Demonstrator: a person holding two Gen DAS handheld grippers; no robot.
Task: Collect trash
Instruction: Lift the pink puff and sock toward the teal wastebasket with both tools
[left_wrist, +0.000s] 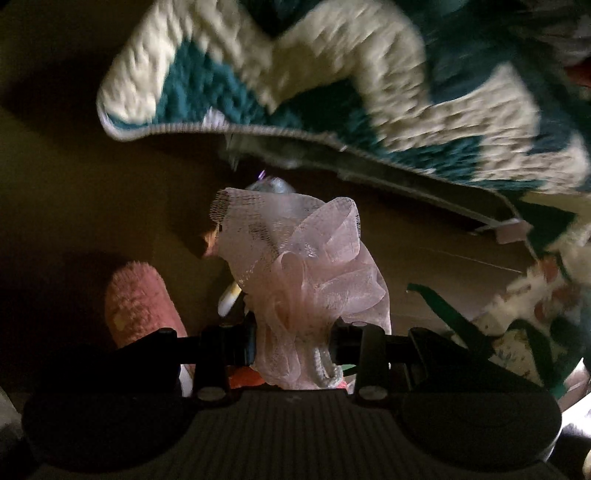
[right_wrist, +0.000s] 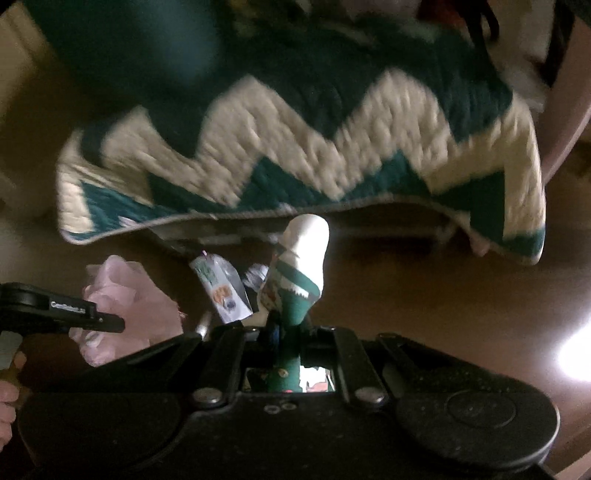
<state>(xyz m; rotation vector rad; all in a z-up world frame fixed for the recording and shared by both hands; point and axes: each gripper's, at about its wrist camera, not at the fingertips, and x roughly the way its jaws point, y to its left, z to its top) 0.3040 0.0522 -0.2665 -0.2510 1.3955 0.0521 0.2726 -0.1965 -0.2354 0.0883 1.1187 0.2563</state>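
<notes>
**Both grippers loaded above the floor**

Both grippers point down at the brown floor (right_wrist: 424, 288). The left gripper (left_wrist: 293, 345) is clamped on a pink mesh bath pouf (left_wrist: 303, 266), which bunches forward past its fingers. The right gripper (right_wrist: 290, 338) is pinched tight on a green-and-white sock (right_wrist: 299, 269), long axis running straight ahead, white toe toward the near edge of the zigzag rug (right_wrist: 314, 147) (blurred). A small printed packet (right_wrist: 221, 291) lies between them.
</notes>
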